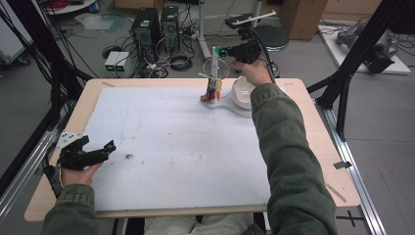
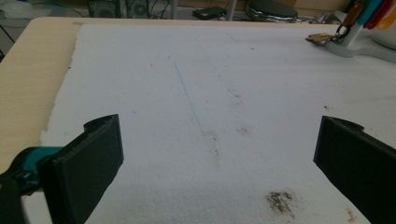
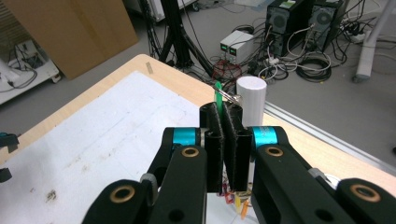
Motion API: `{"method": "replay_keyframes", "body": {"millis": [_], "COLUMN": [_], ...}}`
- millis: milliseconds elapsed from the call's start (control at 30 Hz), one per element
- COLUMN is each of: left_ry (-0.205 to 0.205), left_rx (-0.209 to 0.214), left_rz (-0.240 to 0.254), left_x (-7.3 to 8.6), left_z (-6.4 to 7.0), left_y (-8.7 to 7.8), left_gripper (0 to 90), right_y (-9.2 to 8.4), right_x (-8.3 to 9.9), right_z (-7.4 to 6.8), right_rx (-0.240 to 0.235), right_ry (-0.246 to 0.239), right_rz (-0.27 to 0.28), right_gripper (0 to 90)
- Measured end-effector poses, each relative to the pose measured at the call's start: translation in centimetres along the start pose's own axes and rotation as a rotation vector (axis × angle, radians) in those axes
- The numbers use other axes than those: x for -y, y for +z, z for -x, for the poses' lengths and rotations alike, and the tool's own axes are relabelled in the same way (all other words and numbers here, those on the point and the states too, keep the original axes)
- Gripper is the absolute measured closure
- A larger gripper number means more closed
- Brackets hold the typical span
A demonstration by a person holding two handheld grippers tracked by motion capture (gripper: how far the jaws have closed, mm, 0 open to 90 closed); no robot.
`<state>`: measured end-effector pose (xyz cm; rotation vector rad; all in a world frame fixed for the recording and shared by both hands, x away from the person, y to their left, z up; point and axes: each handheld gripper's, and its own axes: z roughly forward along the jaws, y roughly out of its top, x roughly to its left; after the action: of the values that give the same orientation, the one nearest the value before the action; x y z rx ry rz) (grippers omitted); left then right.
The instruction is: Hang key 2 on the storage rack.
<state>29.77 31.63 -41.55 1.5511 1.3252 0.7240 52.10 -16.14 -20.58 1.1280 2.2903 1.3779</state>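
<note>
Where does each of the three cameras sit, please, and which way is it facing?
High view: above the person's side, looking forward and down on the table; both sleeves, hands, left gripper and right gripper show.
Left gripper view: rides the left gripper, low over the white mat, facing the key stand; its open jaws frame it.
Right gripper view: rides the right gripper, high at the table's far end, facing the white post; its jaws pinch a green tag.
Shared: the mat and the stand appear in all three.
</note>
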Motion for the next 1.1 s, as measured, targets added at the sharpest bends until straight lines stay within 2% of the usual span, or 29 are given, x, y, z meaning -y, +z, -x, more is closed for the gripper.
{"method": "replay_keyframes", "body": {"millis": [333, 433, 700, 833, 867, 967, 1033, 1100], "left_ry": [-0.001, -0.003, -0.003, -0.003, -0.003, -0.003, -0.003, -0.003], "left_rx": [-0.001, -0.001, 0.0, 0.0, 0.0, -0.001, -0.001, 0.0], "left_rz": [0.001, 0.003, 0.002, 0.003, 0.002, 0.003, 0.002, 0.002], "left_x": [0.01, 0.01, 0.01, 0.01, 0.01, 0.01, 0.01, 0.01], "left_z": [0.03, 0.03, 0.03, 0.04, 0.04, 0.04, 0.04, 0.04], "left_y": [0.02, 0.02, 0.03, 0.02, 0.02, 0.02, 0.02, 0.02], "left_gripper": [1.9, 1.9, 1.9, 1.9, 1.9, 1.9, 1.9, 1.9], "right_y": [0.74, 0.88, 1.06, 0.97, 0.88, 0.59, 0.46, 0.37], "right_x": [0.34, 0.48, 0.64, 0.65, 0.66, 0.67, 0.76, 0.84], "right_z": [0.33, 0.39, 0.45, 0.52, 0.61, 0.58, 0.64, 0.69], "right_rx": [0.035, 0.043, 0.06, 0.053, 0.056, 0.056, 0.067, 0.068], "right_ry": [-0.006, 0.012, 0.018, 0.021, 0.016, 0.047, 0.03, 0.042], "right_rz": [-0.061, -0.089, -0.129, -0.13, -0.125, -0.125, -0.129, -0.136], "right_gripper": [87.6, 87.5, 86.9, 85.9, 83.1, 70.0, 57.3, 45.3]}}
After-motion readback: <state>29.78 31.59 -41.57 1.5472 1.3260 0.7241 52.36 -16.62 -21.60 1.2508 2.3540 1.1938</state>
